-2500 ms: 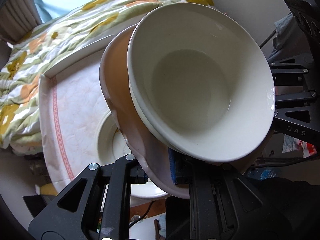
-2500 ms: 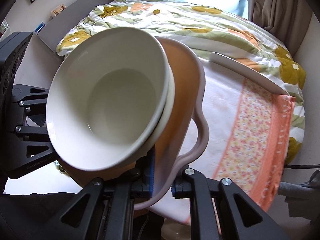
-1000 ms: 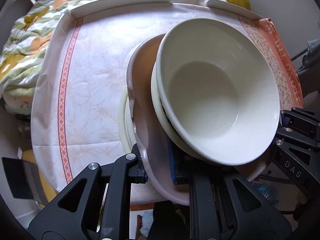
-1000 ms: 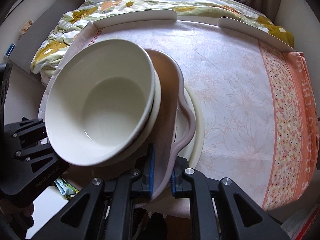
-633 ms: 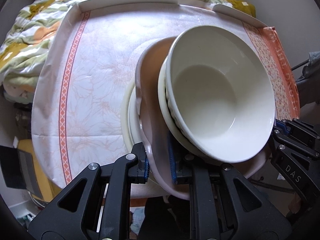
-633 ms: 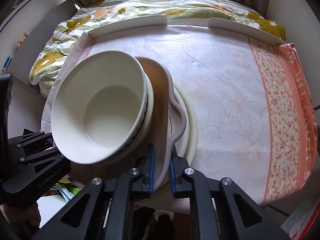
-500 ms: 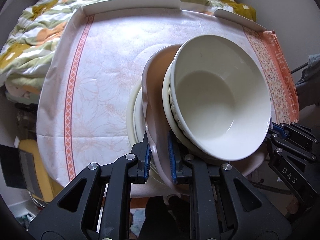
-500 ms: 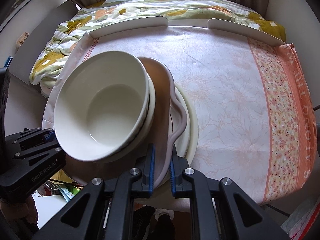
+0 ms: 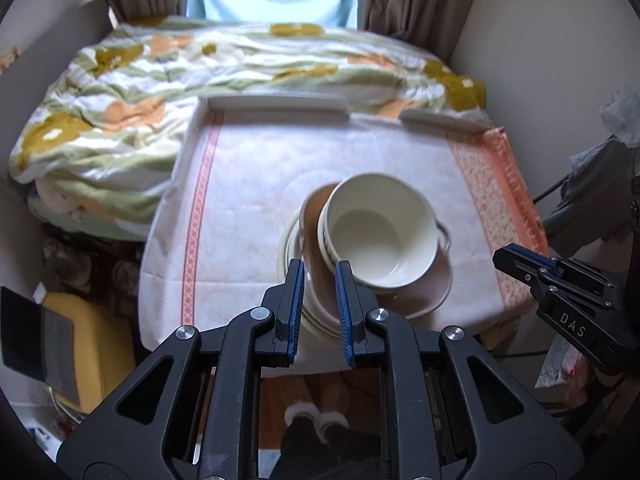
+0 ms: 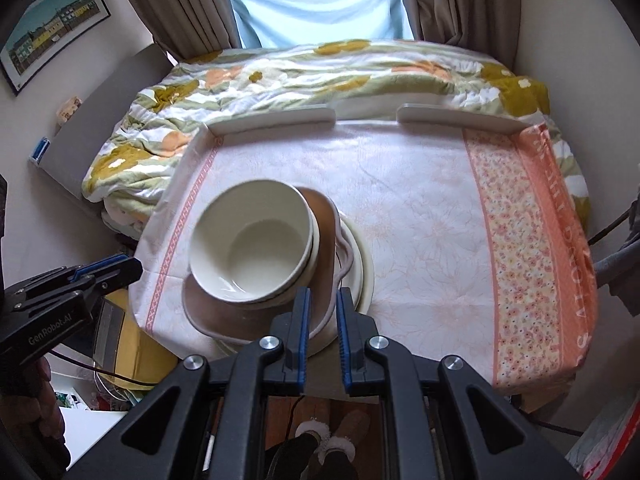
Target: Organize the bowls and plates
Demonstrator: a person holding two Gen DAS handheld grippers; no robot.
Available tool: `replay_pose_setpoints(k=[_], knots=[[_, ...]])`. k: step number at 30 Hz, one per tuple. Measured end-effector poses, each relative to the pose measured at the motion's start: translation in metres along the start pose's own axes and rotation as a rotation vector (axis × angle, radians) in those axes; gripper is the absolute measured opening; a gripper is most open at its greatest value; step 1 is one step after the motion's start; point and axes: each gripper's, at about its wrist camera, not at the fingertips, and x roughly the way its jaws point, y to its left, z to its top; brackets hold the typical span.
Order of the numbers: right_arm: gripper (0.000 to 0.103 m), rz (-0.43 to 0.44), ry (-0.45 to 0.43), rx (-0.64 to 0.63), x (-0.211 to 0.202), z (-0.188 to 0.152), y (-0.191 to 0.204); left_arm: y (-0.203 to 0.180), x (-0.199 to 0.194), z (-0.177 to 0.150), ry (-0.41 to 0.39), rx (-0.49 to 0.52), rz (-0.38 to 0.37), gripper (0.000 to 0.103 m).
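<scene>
Behind the cloth-covered table (image 10: 420, 216) lies a flowered quilt (image 10: 280, 76). Left gripper (image 9: 319, 280), fingers spread, holds nothing. At the table's near edge, white bowls (image 10: 250, 242) sit mouth-up on a pink dish (image 10: 324, 224) atop cream plates (image 10: 366, 270). Right gripper (image 10: 321, 310) gapes, empty.

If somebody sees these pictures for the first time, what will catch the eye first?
The stack of dishes near the table's front edge: a white bowl on a pink dish on pale plates. Next, both grippers, left and right, open and off the stack. Behind the table lies a flowered quilt.
</scene>
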Motion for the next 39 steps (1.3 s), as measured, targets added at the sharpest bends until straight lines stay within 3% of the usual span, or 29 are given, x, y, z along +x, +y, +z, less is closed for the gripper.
replay_pose_setpoints(k=[2,3,4,6,8,9,10,11,12,15,19,39], knots=[[0.012,0.007,-0.074,-0.017,-0.032,0.004,0.004,-0.007,-0.037,0.004,-0.113,0.022,0.007,0.022],[0.012,0.004,-0.116,-0.03,-0.049,0.005,0.007,-0.011,-0.056,0.005,-0.174,0.035,0.012,0.04],[0.012,-0.002,-0.159,-0.042,-0.066,0.006,0.009,-0.015,-0.074,0.005,-0.235,0.045,0.022,0.073],[0.012,-0.013,-0.247,-0.058,-0.099,0.008,0.013,-0.022,-0.107,0.006,-0.366,0.06,0.036,0.102],[0.022,-0.029,-0.333,-0.067,-0.129,0.006,0.016,-0.028,-0.134,0.005,-0.463,0.078,0.044,0.103],[0.043,-0.041,-0.373,-0.067,-0.142,0.005,0.016,-0.031,-0.144,0.005,-0.491,0.084,0.052,0.103],[0.077,-0.052,-0.411,-0.062,-0.154,0.004,0.017,-0.032,-0.152,0.006,-0.512,0.088,0.061,0.103],[0.099,-0.055,-0.448,-0.055,-0.165,0.003,0.016,-0.035,-0.159,0.006,-0.531,0.09,0.072,0.103],[0.102,-0.053,-0.485,-0.05,-0.174,0.001,0.015,-0.036,-0.165,0.004,-0.549,0.091,0.078,0.103],[0.102,-0.126,-0.569,-0.054,-0.194,-0.005,0.016,-0.04,-0.177,-0.003,-0.594,0.083,0.079,0.103],[0.102,-0.189,-0.615,-0.055,-0.197,-0.015,0.013,-0.047,-0.179,-0.018,-0.631,0.076,0.082,0.103],[0.102,-0.206,-0.581,-0.027,-0.182,-0.021,0.001,-0.063,-0.153,-0.02,-0.612,0.076,0.119,0.103]])
